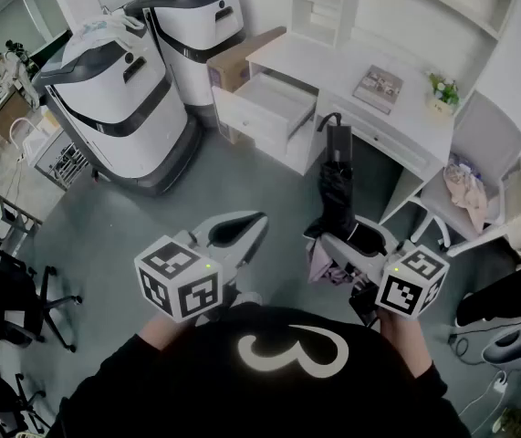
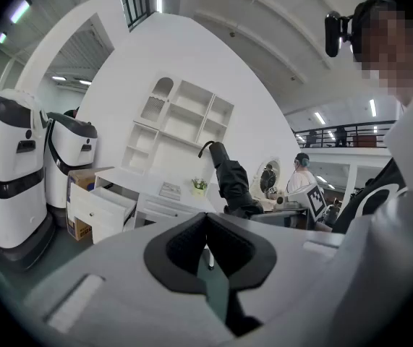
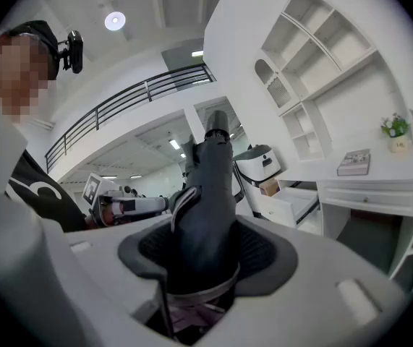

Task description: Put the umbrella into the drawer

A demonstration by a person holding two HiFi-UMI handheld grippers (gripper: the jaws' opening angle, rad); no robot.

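Observation:
A folded black umbrella [image 1: 338,188] stands upright between the jaws of my right gripper [image 1: 347,236], which is shut on its body. Its handle [image 1: 338,140] points toward the desk, and pinkish fabric [image 1: 319,259] hangs below the jaws. The right gripper view shows the umbrella [image 3: 206,201] filling the gap of the right gripper [image 3: 206,257]. The white desk's drawer [image 1: 274,99] is pulled open, ahead and to the left of the umbrella; it also shows as the drawer [image 2: 108,202] at left. My left gripper [image 1: 258,222] is level beside the right, shut and holding nothing; the left gripper [image 2: 206,220] has its tips together.
Two big white-and-black machines [image 1: 119,108] [image 1: 192,21] stand left of the desk [image 1: 333,62], with a cardboard box [image 1: 242,57] between. A book [image 1: 379,88] and a small plant [image 1: 442,89] sit on the desk. A white chair [image 1: 493,135] with cloth stands at right.

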